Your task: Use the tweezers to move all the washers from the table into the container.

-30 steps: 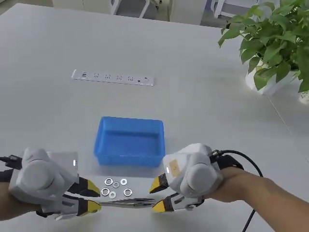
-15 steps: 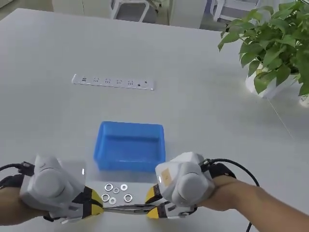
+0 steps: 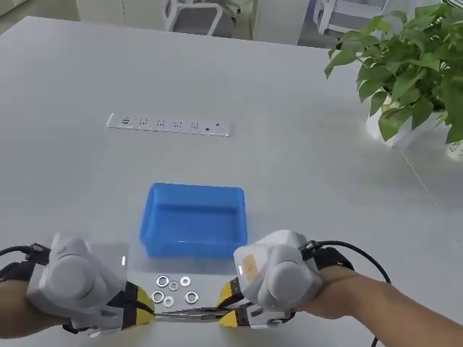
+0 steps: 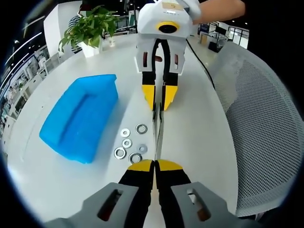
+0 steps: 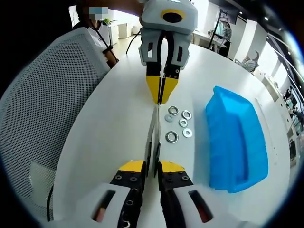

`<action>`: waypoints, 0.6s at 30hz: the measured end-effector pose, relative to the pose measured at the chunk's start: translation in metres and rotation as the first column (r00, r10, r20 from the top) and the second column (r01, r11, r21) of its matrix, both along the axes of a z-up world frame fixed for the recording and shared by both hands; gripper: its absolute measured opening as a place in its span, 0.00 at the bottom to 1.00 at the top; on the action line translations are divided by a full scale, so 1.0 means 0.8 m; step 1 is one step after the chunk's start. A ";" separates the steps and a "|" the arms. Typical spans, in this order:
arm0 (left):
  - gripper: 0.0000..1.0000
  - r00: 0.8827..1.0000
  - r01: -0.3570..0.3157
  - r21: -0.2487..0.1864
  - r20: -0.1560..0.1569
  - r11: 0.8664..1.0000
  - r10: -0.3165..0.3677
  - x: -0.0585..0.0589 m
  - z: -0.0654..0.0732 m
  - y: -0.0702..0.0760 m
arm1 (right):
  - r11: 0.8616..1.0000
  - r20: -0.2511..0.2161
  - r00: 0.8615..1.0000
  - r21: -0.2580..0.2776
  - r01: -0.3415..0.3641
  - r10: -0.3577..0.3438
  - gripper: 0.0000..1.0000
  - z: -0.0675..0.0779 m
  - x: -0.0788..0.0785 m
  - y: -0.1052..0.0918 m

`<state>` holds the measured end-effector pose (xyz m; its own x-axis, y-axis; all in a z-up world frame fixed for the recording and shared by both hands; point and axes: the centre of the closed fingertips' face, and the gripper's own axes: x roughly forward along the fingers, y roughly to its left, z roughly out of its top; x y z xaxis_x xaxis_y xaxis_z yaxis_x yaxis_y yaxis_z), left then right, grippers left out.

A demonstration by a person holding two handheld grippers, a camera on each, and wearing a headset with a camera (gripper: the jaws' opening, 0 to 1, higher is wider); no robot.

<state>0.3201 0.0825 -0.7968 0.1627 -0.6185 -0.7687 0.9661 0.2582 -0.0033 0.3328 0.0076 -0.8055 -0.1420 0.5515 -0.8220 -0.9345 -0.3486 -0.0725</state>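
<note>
Left hand-held gripper (image 3: 147,307) and right hand-held gripper (image 3: 226,307) each clench 1 end of the tweezers (image 3: 188,312). 6 washers (image 4: 127,143) lie on the bench (image 3: 304,166) near the container (image 3: 194,246): thin, light, slippery; likely best pinched across the rim.

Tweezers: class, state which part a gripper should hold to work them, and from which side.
Probably mid-length, across both arms, from above. The tweezers lie flat on the table with arms side by side, so jaws can straddle and squeeze them. The left gripper and right gripper each pinch an end.
</note>
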 end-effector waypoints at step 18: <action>0.05 0.999 0.031 0.004 0.045 1.000 -0.031 -0.003 0.055 -0.003 | 0.999 0.012 1.000 0.033 0.008 -0.008 0.13 0.008 -0.007 0.020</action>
